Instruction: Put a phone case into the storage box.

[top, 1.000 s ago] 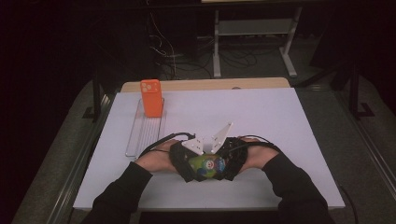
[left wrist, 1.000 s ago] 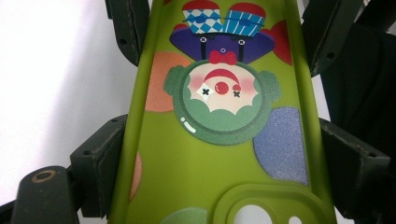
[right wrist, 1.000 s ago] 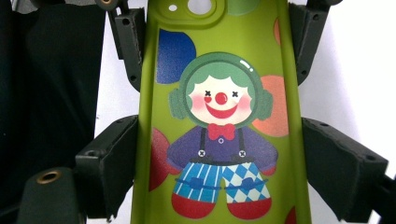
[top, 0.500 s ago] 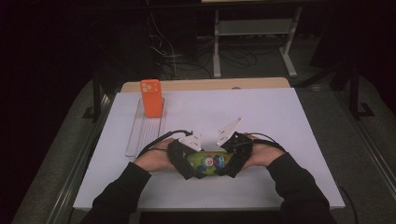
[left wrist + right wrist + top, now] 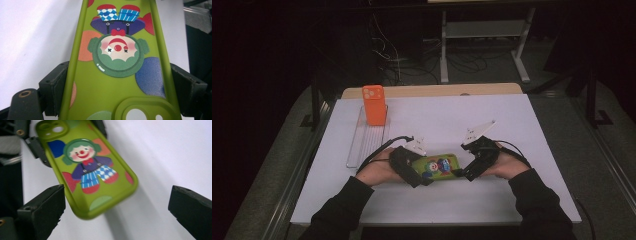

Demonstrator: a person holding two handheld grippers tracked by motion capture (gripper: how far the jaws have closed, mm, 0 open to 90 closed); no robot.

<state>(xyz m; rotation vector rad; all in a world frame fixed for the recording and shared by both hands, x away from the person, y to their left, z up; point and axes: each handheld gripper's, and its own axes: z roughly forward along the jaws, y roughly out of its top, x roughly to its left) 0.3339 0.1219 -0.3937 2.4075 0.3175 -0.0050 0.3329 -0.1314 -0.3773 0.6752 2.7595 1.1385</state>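
A green phone case (image 5: 439, 166) printed with a clown lies low over the white table top (image 5: 437, 120), near the front. My left gripper (image 5: 419, 175) is shut on its camera-hole end; in the left gripper view the black pads (image 5: 53, 87) press both long edges of the case (image 5: 117, 75). My right gripper (image 5: 467, 172) stands at the case's other end. Its jaws have just been opening and are now wide apart (image 5: 117, 213), touching nothing. The case (image 5: 87, 167) hangs ahead of them, its free end close to one jaw.
An orange phone case (image 5: 374, 104) stands upright in a clear slotted rack (image 5: 362, 145) at the back left of the table. A wooden strip (image 5: 437, 90) runs along the far edge. Cables and a metal stand lie on the dark floor beyond.
My right gripper has pulled away to the right from the case and its jaws stand wider. The left gripper keeps its hold and has stayed in place.
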